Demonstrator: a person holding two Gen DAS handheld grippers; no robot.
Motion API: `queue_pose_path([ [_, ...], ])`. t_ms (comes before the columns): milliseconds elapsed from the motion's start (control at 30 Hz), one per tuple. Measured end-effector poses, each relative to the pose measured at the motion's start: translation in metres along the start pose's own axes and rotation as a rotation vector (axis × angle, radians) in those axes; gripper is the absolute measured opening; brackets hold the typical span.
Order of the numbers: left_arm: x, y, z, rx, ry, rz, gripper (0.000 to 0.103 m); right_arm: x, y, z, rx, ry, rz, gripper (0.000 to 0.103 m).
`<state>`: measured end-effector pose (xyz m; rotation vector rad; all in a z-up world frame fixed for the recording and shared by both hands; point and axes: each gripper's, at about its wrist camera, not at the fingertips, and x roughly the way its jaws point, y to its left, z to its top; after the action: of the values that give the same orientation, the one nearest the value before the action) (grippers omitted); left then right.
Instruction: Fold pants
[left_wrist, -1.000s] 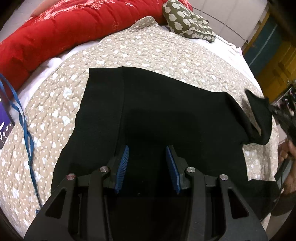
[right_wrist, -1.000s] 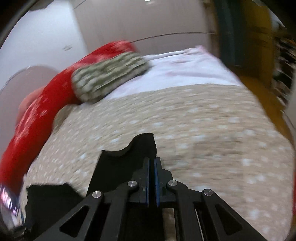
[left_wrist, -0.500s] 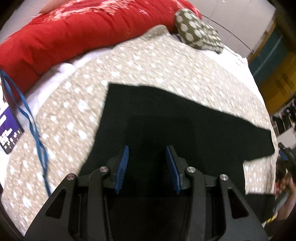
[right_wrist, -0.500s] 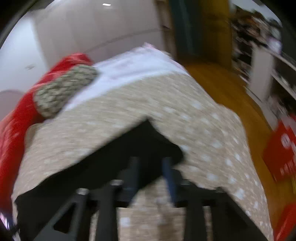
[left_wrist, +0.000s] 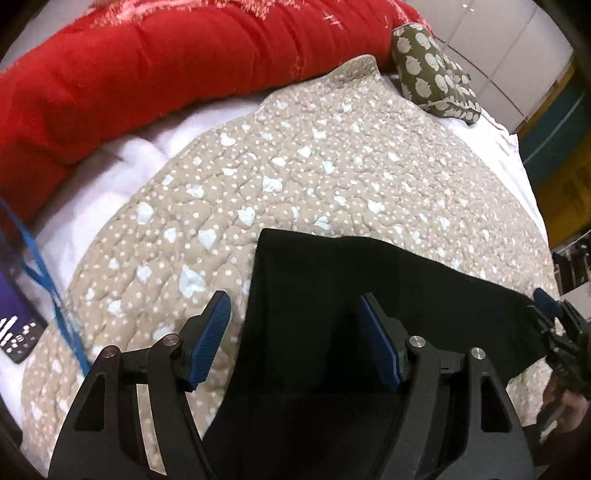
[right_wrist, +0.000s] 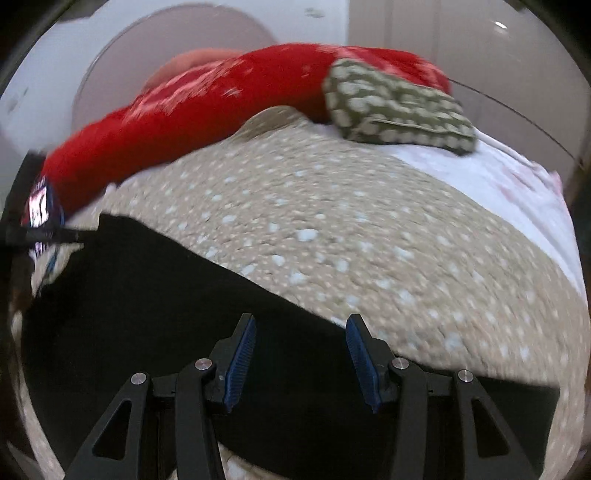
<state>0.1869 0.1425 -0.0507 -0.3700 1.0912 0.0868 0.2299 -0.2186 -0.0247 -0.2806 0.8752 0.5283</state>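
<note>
Since right hand-held gripper (right_wrist: 299, 360) released pants (right_wrist: 147, 295) | wide | left hand-held gripper (left_wrist: 295, 332) wide

The pants (left_wrist: 369, 295) lie on the quilt (left_wrist: 314, 166). Behind the quilt lie a blanket (left_wrist: 147, 66) and, to its right, a pillow (left_wrist: 432, 70).

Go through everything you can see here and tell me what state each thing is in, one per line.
left claw: open, holding nothing, over the pants edge
right claw: open, holding nothing, over the pants
black pants: lying flat on the quilt, free of both claws
beige quilt: spread over the bed
red duvet: bunched along the far side
green pillow: lying against the duvet
</note>
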Motion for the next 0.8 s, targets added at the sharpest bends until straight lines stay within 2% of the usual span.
queue_pose_path([
  [100, 0.006, 0.001, 0.005, -0.011, 0.028, -0.014, 0.072, 0.013, -0.001, 0.005, -0.057, 0.029, 0.015, 0.049],
  [233, 0.007, -0.006, 0.011, 0.013, 0.017, -0.019, 0.078, 0.030, -0.001, 0.009, -0.109, 0.077, 0.024, 0.049],
  [500, 0.015, -0.014, 0.026, 0.054, 0.004, 0.009, 0.078, 0.044, 0.002, 0.005, -0.169, 0.119, 0.034, 0.049],
  [800, 0.020, -0.004, 0.043, -0.016, 0.013, -0.042, 0.079, 0.048, -0.001, 0.006, -0.164, 0.118, 0.047, 0.051],
])
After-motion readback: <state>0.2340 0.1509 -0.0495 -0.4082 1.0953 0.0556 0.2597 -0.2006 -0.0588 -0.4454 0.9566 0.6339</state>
